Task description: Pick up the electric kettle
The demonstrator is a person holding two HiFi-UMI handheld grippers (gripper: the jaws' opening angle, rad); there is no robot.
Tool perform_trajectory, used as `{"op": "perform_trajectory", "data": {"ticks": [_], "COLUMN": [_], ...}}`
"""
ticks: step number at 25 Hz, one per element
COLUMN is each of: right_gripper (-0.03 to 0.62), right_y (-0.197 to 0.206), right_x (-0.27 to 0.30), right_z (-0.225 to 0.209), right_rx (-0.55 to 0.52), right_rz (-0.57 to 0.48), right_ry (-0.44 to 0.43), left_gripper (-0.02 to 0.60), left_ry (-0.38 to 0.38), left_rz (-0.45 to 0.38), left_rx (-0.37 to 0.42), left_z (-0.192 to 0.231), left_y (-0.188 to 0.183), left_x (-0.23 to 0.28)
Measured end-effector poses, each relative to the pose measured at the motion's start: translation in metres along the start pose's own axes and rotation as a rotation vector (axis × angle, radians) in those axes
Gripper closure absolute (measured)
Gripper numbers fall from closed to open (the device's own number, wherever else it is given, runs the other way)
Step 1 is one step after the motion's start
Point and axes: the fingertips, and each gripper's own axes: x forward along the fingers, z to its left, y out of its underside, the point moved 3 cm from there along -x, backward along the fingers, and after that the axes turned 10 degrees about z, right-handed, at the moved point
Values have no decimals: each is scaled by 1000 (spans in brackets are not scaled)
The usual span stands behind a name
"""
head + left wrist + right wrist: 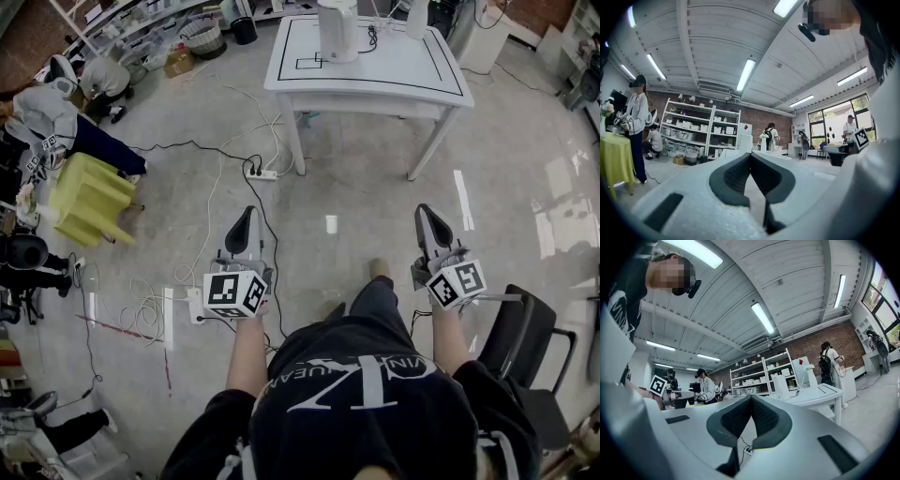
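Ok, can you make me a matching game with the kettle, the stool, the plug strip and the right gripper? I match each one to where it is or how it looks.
Things:
1 electric kettle
2 stool
3 power strip
4 right gripper

Matches:
A yellow
B jaws shut, nothing between them
C on the white table
D on the floor near a table leg

Pairs: 1-C, 2-A, 3-D, 4-B

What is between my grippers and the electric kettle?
Nothing tall. Open floor separates the left gripper and right gripper from the table holding the electric kettle; only a small white cup, a power strip and cables lie on it.
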Motion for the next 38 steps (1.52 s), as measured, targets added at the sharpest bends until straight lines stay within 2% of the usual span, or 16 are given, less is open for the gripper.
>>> {"op": "perform_trajectory", "data": {"ticks": [11,16,17,26,38], "right_gripper": [594,591,575,488,468], "right_y": [1,5,7,5,-6], "right_x": [12,13,13,43,138], "right_z": [9,12,11,-19,-69], "right_rx": [-12,18,20,46,112], "right_rz": [17,27,36,51,49], "right_ry": [-10,-16,-15,4,-8], "left_gripper": [575,575,575,575,575], "left_ry": [4,0,5,48,28], "left_rz": [3,12,12,24,50], "left_rx": [-9,-42,-48,-52,-39], "left_z": [13,23,23,25,69], "left_y": [1,7,8,5,-17], "left_x": [-1,0,3,51,139]}}
